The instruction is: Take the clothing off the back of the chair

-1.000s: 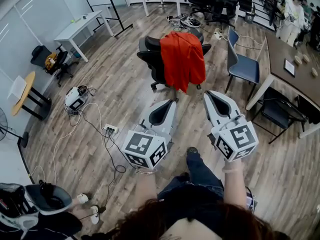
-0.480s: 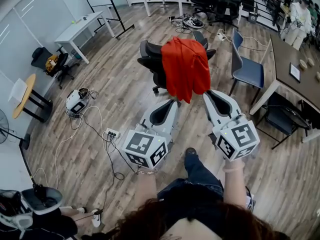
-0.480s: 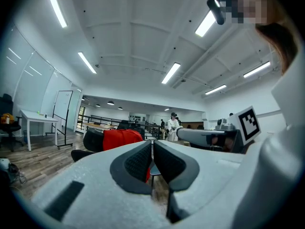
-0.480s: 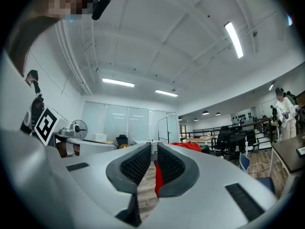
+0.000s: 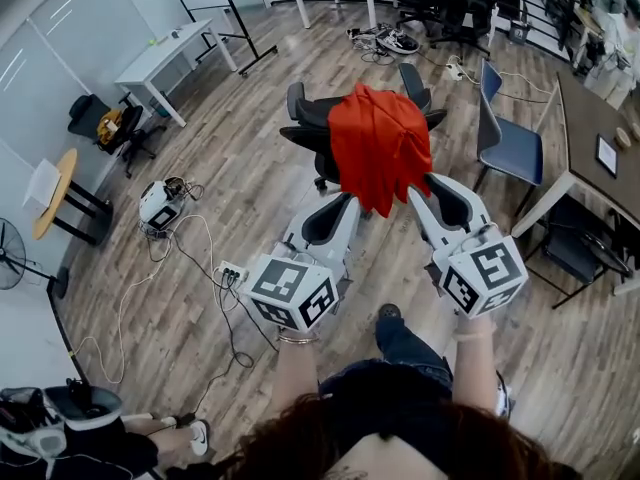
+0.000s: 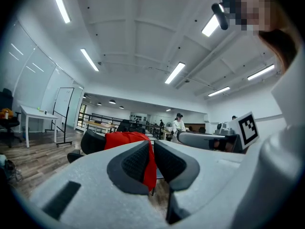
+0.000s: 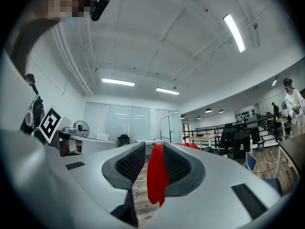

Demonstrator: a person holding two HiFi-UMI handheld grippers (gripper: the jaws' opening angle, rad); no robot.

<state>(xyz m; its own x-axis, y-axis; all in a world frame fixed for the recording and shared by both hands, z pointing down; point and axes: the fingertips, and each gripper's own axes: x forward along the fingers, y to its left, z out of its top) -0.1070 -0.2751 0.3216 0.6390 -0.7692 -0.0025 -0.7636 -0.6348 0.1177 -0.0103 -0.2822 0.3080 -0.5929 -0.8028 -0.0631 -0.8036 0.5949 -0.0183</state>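
A red garment point(image 5: 380, 148) hangs over the back of a black office chair point(image 5: 308, 126) straight ahead. Both grippers point level at it, side by side. My left gripper point(image 5: 345, 203) is shut, its tips by the garment's lower left edge; red cloth point(image 6: 125, 140) shows beyond its tips point(image 6: 152, 147). My right gripper point(image 5: 418, 183) is by the garment's right edge. Its jaws have just been opening and now stand apart. No pad presses on anything, and the red cloth point(image 7: 156, 175) shows through the gap. Whether either gripper touches the cloth I cannot tell.
A blue chair point(image 5: 510, 138) and a dark table point(image 5: 600, 118) stand to the right. Cables and a power strip point(image 5: 232, 271) lie on the wooden floor at left, near a small white device point(image 5: 160, 206). A white table point(image 5: 165, 53) stands far left.
Both grippers have moved forward toward the chair, and the garment looks larger and nearer. The right gripper's jaws have parted. The left gripper's jaws look the same.
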